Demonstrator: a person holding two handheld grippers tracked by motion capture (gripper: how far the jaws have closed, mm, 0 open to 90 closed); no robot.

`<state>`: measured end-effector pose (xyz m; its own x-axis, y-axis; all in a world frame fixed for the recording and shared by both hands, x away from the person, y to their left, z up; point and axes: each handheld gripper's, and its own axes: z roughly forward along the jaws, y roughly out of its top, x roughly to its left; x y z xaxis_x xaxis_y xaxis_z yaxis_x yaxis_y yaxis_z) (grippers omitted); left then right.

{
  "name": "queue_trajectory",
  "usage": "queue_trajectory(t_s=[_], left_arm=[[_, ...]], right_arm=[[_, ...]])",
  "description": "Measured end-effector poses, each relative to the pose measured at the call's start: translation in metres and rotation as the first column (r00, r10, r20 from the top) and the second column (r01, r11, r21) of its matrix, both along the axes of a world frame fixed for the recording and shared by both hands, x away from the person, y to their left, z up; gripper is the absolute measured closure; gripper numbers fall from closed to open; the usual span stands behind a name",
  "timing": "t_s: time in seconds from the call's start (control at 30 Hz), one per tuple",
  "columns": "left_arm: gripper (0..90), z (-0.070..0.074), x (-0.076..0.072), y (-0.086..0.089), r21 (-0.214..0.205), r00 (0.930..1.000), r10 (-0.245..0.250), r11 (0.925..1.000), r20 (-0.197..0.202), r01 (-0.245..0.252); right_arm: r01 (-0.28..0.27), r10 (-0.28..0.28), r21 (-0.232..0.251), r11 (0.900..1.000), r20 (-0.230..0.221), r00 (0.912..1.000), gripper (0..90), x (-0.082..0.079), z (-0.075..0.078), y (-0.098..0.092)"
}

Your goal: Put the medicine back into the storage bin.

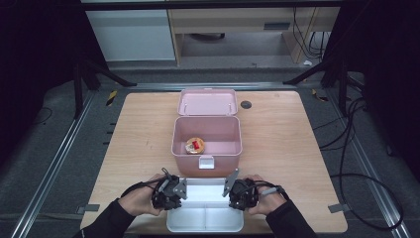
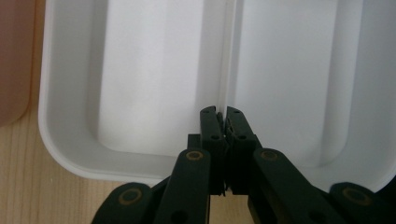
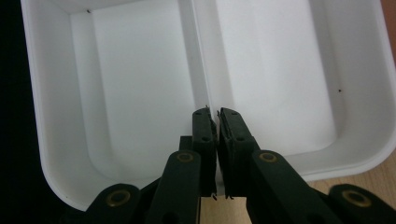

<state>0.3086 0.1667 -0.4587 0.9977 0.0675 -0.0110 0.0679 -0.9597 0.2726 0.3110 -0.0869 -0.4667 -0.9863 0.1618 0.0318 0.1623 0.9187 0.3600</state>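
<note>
White tray (image 1: 205, 218) lay at the surface's near edge. Left hand-held gripper (image 2: 222, 112) and right hand-held gripper (image 3: 213, 112) were clamped on its divider (thin, stiff). Judged light, slippery plastic.

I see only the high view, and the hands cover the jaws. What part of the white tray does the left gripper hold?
Observer: The left gripper is shut on the middle divider of the white tray, not on its outer rim.
Operator: And the right gripper?
Observer: The right gripper is shut on that same thin divider, coming from the tray's other side.
</note>
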Motion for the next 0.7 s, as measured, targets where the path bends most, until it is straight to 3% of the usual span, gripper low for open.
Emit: queue_trajectory(t_s=[0.2,0.37,0.4,0.43,0.7], left_arm=[[88.0,0.019,-0.008,-0.002,-0.006,0.9999,-0.014,0.9999,0.005,0.014],[88.0,0.056,-0.011,-0.003,-0.007,0.9988,-0.029,0.9996,0.039,0.029],[88.0,0.056,-0.011,-0.003,-0.007,0.9988,-0.029,0.9996,0.039,0.029],[88.1,0.07,-0.011,-0.003,-0.008,0.9978,-0.034,0.9994,0.057,0.035],[88.2,0.115,0.007,0.0,-0.039,0.9942,-0.027,0.9987,0.104,0.032]], right_arm=[[-0.018,0.018,0.002,0.9998,0.009,0.9998,85.9,-0.009,0.018,-0.003],[-0.036,0.036,0.019,0.9992,0.035,0.9988,86.7,-0.014,0.052,-0.006],[-0.036,0.036,0.019,0.9992,0.035,0.9988,86.7,-0.014,0.052,-0.006],[-0.036,0.035,0.024,0.9991,0.045,0.9984,86.8,-0.014,0.066,-0.007],[-0.035,0.029,0.057,0.9978,0.094,0.9951,86.5,0.002,0.11,-0.012]])
